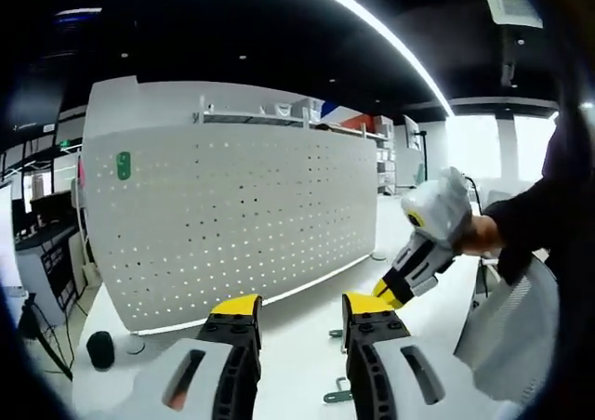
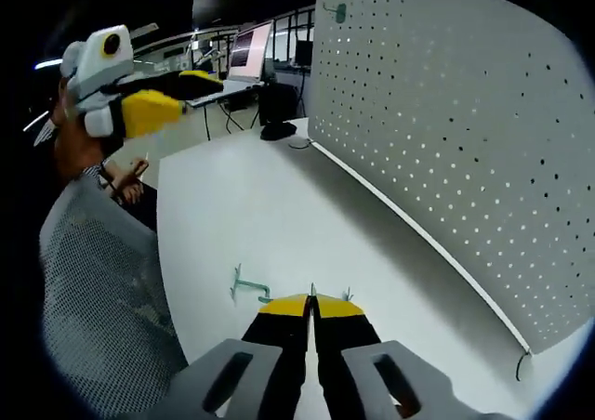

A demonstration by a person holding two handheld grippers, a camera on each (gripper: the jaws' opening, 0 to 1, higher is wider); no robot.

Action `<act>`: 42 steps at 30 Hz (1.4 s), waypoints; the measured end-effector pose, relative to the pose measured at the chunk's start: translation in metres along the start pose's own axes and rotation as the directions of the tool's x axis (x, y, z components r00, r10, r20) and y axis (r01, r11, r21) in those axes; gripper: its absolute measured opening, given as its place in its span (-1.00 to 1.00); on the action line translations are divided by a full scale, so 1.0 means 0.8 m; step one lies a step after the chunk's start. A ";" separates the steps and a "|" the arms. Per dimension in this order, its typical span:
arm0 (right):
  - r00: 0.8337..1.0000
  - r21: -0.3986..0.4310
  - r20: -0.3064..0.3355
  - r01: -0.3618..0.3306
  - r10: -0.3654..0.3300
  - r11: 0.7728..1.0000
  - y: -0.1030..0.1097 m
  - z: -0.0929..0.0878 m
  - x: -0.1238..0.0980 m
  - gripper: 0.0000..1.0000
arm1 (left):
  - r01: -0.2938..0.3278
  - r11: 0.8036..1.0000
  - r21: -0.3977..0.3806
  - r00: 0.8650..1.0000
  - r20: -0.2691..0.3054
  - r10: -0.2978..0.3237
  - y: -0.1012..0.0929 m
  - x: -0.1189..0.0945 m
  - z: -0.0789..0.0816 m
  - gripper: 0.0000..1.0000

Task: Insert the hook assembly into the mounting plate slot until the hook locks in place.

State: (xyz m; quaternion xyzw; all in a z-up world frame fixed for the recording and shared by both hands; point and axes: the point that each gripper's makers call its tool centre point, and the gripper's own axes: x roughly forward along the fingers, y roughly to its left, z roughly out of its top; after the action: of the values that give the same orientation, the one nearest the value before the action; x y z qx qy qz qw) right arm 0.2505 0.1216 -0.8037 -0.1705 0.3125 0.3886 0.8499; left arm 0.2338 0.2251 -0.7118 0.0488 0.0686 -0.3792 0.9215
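The right gripper (image 2: 312, 301) has its jaws closed together, with small green wire hooks (image 2: 247, 286) lying on the white table (image 2: 242, 216) just beside its tips. The left gripper (image 1: 300, 310) hangs open and empty before the pegboard (image 1: 232, 216). The hooks look light, stiff and thin, best pinched along the straight shank.

Pegboard standing on the table, hooks lying before it

The white perforated metal pegboard (image 1: 232, 225) fills the frame's centre on the white table (image 1: 297, 346); a small green metal hook (image 1: 338, 395) lies bottom centre, a black round object (image 1: 100, 349) lower left.
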 end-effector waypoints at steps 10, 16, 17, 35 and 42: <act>0.995 0.069 0.081 -0.057 0.051 0.996 0.021 0.060 -0.026 -1.00 | 0.128 0.981 0.144 0.992 -0.036 -0.124 -0.046 0.006 -0.008 -0.35; 0.989 0.104 0.117 -0.107 0.095 0.989 0.038 0.090 -0.038 -1.00 | 0.117 0.958 0.263 0.993 -0.033 -0.112 -0.050 0.008 -0.005 -0.47; 0.985 0.115 0.131 -0.127 0.111 0.985 0.043 0.096 -0.041 -1.00 | 0.118 0.955 0.273 0.993 -0.035 -0.113 -0.051 0.007 -0.005 -0.51; 0.950 0.245 0.196 -0.290 0.245 0.925 0.085 0.126 -0.061 -1.00 | 0.087 0.933 0.349 0.995 0.005 -0.095 -0.050 0.004 0.008 -0.83; 0.948 0.265 0.198 -0.298 0.251 0.917 0.086 0.125 -0.062 -1.00 | 0.087 0.938 0.335 0.995 0.010 -0.096 -0.048 0.002 0.008 -0.93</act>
State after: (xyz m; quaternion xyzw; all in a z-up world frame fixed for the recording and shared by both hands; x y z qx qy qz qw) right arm 0.2128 0.1915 -0.6997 0.0337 0.3181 0.4664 0.8247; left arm 0.2088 0.1958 -0.7071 0.1963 -0.0065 -0.4282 0.8821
